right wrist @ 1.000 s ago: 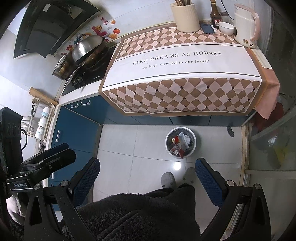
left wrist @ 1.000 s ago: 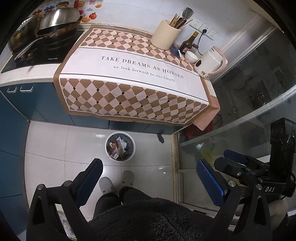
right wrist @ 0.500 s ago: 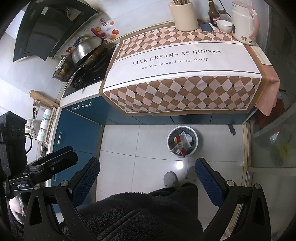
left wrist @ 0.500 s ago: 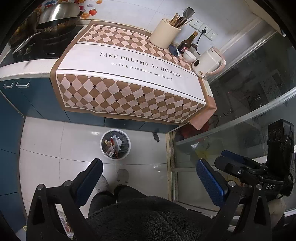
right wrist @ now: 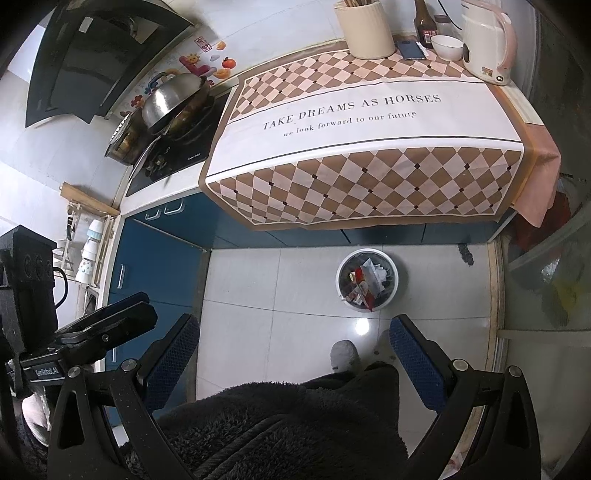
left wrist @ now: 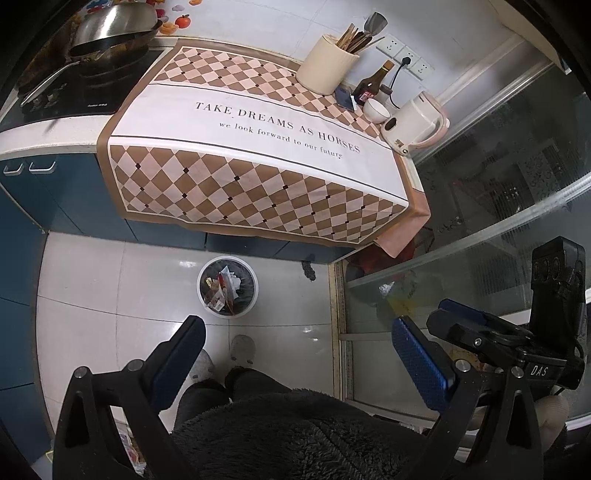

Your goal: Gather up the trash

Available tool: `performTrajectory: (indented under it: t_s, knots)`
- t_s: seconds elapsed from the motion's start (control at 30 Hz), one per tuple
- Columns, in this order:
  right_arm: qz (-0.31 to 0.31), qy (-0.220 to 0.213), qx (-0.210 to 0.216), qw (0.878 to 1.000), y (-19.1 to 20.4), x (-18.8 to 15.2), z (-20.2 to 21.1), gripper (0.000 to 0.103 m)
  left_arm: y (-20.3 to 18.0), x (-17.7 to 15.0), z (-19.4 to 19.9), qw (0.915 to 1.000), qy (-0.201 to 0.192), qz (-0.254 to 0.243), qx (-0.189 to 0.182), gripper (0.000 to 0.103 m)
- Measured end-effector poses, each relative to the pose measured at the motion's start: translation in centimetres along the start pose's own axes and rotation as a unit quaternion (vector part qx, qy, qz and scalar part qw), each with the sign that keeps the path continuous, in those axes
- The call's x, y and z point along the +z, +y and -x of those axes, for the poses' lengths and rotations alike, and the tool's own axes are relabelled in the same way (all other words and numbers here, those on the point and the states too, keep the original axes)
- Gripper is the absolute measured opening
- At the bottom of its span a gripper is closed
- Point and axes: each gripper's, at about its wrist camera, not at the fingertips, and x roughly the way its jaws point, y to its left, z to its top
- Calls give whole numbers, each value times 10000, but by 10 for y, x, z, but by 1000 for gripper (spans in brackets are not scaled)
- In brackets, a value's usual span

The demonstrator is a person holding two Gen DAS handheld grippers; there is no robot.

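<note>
A round white trash bin [left wrist: 228, 285] with wrappers and crumpled paper inside stands on the tiled floor in front of the counter; it also shows in the right wrist view [right wrist: 367, 279]. My left gripper [left wrist: 295, 354] is open and empty, held high above the floor. My right gripper [right wrist: 293, 350] is open and empty too, at about the same height. The right gripper shows at the right edge of the left wrist view [left wrist: 458, 317]. No loose trash shows on the checkered cloth [left wrist: 251, 147].
The counter holds a utensil crock [left wrist: 327, 70], sauce bottle [left wrist: 371, 83], phone [left wrist: 344, 98], bowl [left wrist: 376, 110] and kettle [left wrist: 413, 123]. A wok [left wrist: 114, 29] sits on the hob at the left. A glass sliding door [left wrist: 480, 221] stands to the right. My feet [left wrist: 242, 347] are below.
Both grippers have drawn back and up a little; the bin and counter appear slightly farther. Both grippers stay open and empty.
</note>
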Motion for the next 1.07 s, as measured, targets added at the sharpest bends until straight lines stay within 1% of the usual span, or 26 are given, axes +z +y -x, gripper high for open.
performTrajectory:
  t_s: [0.6,0.9,1.07]
  knots:
    - [-203,-24,-31,9998,-4,1,-1,103,-4,1,-5,9999,52,-47,-99,103]
    - [-198,-36,-22,9998,-5,2,0,103,-7,0,-4,9999,37,-44,-116,103]
    - [-205,-32,-25,9998,-5,3,-1,103,-12,2,-2,9998,13,-122,-134,103]
